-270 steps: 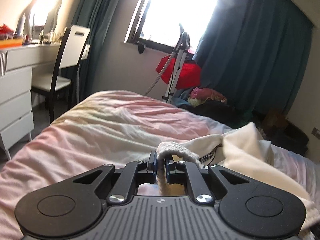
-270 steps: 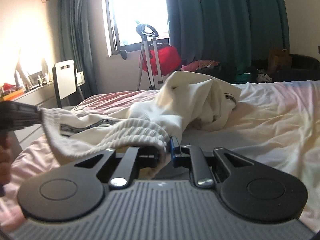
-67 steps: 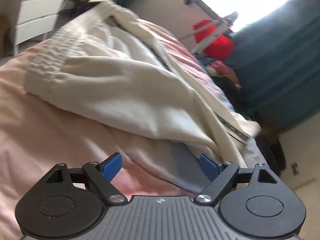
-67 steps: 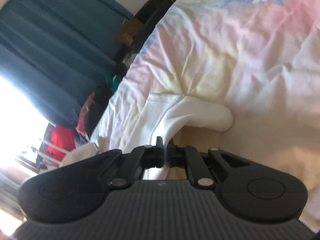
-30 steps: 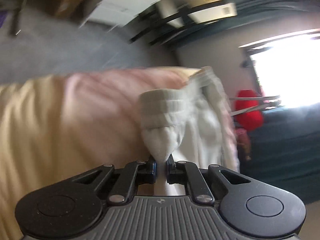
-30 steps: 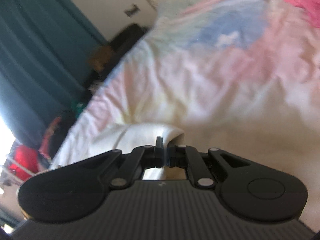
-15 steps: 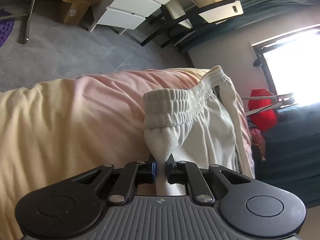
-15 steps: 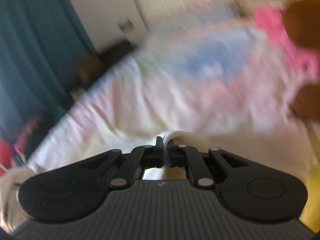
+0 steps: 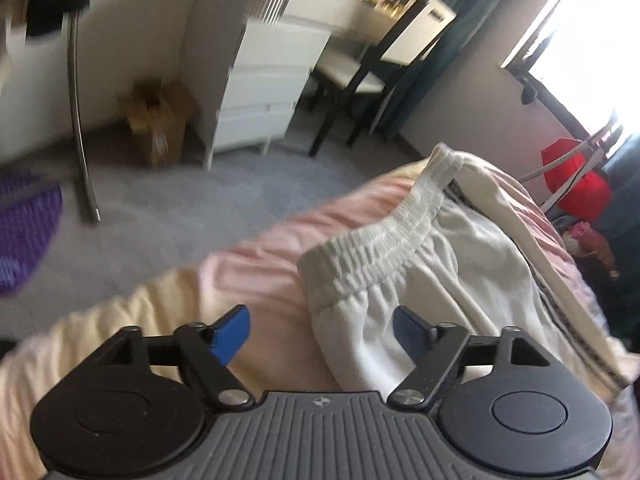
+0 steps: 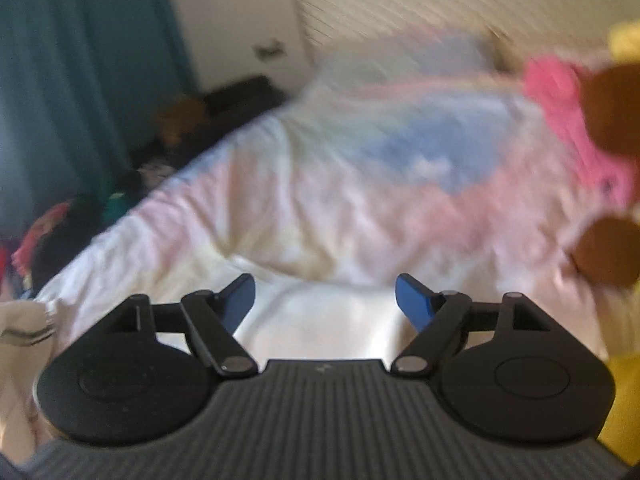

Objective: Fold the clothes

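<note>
White trousers point(image 9: 432, 272) with an elastic waistband and a dark side stripe lie on the pastel bedspread point(image 9: 256, 280), waistband toward the bed's near corner. My left gripper point(image 9: 322, 330) hovers just above the waistband corner, jaws opening, its blue pads clear of the cloth. In the blurred right wrist view, the white trouser leg end point(image 10: 324, 320) lies flat on the bedspread point(image 10: 360, 208) below my right gripper point(image 10: 325, 300), whose jaws are also opening with nothing pressed between the pads.
A white drawer unit point(image 9: 264, 92), a chair point(image 9: 380, 68) and a cardboard box point(image 9: 160, 120) stand on the grey carpet beyond the bed. A red bag point(image 9: 576, 188) sits by the window. Pink cloth point(image 10: 568, 108) and a brown plush toy point(image 10: 612, 176) lie at the bed's right.
Both grippers have let go of the trousers and spread wide. Both have lifted off the cloth and rolled, and the waistband corner now lies dropped on the bedspread.
</note>
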